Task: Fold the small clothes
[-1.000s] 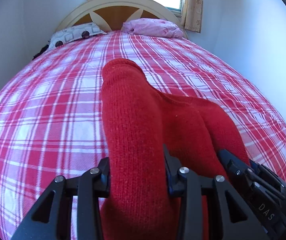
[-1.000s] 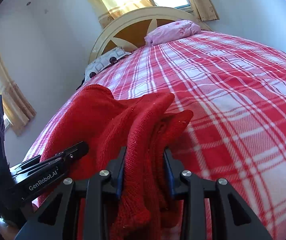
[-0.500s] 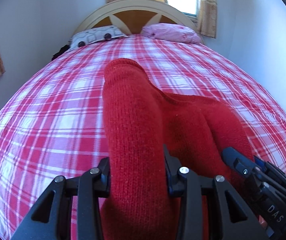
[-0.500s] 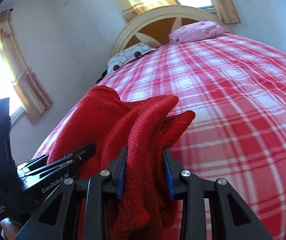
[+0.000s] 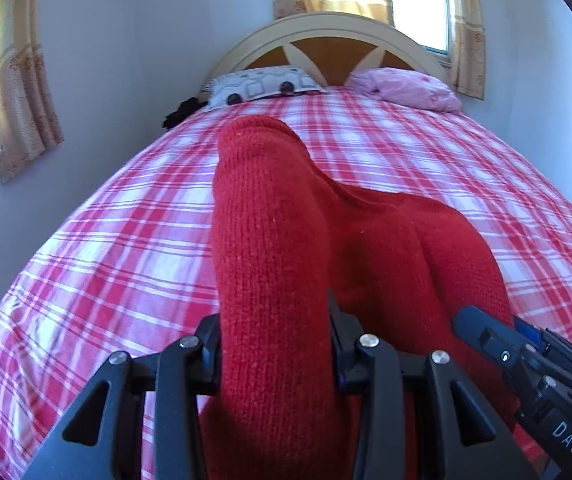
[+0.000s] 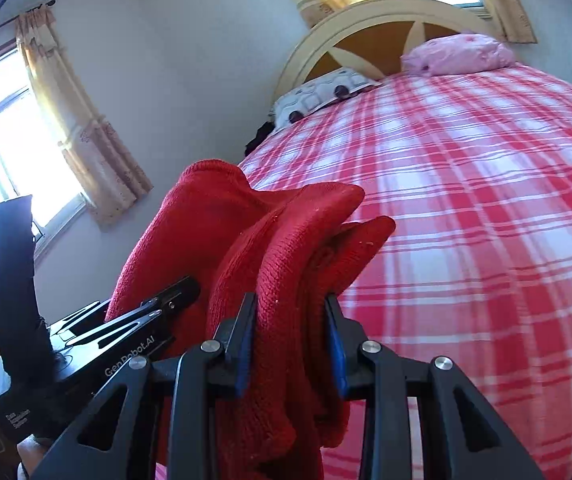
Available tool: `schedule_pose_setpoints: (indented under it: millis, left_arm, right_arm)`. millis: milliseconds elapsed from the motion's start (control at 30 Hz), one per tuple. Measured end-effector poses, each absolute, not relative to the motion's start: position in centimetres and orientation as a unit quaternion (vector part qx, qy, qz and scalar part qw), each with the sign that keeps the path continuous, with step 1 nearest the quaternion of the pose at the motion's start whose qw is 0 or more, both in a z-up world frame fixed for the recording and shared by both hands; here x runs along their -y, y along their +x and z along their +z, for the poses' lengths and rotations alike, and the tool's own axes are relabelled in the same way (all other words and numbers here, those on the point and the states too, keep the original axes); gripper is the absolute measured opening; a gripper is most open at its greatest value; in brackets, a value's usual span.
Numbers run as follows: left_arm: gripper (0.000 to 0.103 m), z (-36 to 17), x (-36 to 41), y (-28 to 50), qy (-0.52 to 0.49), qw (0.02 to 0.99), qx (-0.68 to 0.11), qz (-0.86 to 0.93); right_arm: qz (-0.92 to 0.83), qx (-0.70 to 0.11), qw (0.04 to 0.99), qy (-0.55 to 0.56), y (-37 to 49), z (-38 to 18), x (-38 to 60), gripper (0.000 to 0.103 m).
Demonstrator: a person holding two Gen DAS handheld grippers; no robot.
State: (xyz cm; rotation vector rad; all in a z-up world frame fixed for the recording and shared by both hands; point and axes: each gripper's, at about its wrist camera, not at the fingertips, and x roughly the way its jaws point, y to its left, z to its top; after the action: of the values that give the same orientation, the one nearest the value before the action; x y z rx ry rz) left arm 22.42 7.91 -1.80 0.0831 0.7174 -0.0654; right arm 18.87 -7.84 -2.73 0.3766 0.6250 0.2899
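On the body of my left claw (image 6: 153, 312), seen from my right wrist, I read "GenRobot.AI" in white, with a small white label lower down too fine to make out; from my left wrist, the side of my right claw (image 5: 482, 328) shows the letters "DAS" running off the edge. The red knit garment (image 5: 286, 248) is held up over the near end of the bed (image 5: 105, 240), which is covered in a red, pink and white checked sheet, and it fills the middle of both views, hiding the sheet just ahead of my fingers. At the far end of the bed a rounded cream and brown headboard (image 5: 326, 36) stands against the wall, with a grey patterned pillow (image 5: 261, 86) to its left and a pink pillow (image 5: 402, 88) to its right; something dark (image 5: 181, 112) lies at the bed's edge beside the grey pillow. Yellow curtains (image 5: 21, 92) hang at windows behind the headboard and on the wall left of the bed. Both claws tilt down toward the bed, side by side and close together. My left claw is partly closed and pinches a thick roll of the garment between its pads; my right claw (image 6: 290, 344), a little narrower, clamps a bunched fold of the same garment.
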Motion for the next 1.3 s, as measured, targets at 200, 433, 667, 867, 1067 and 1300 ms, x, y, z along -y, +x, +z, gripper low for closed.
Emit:
schedule_pose_setpoints:
  millis: [200,433,667,867,1067,1300]
  left_arm:
    - [0.040,-4.5,-10.9,25.1,0.039,0.929,-0.367,-0.012]
    - [0.047,-8.2,-12.2,26.9,0.002,0.914,-0.406,-0.003]
    - [0.093,-8.7,-14.1,26.8,-0.022,0.912,-0.408,0.038]
    - [0.103,-9.2,-19.7,25.0,-0.149,0.883,-0.445,0.019]
    - [0.103,-8.0,-21.3,19.8,-0.178,0.893,-0.411,0.036]
    - [0.103,-10.0,-18.8,19.3,-0.159,0.887,-0.433,0.029]
  right_arm:
    - [0.125,-0.326,0.923,0.160,21.9,-5.0,5.0,0.032]
    - [0.106,-0.360,0.919,0.123,24.1,-8.1,4.9,0.032]
    - [0.130,-0.393,0.894,0.171,25.6,-9.8,6.6,0.042]
    - [0.180,-0.397,0.848,0.300,23.7,-10.3,10.9,0.058]
    - [0.222,-0.393,0.854,0.259,19.1,-10.1,8.8,0.076]
    - [0.201,-0.422,0.872,0.145,18.5,-10.0,4.8,0.064]
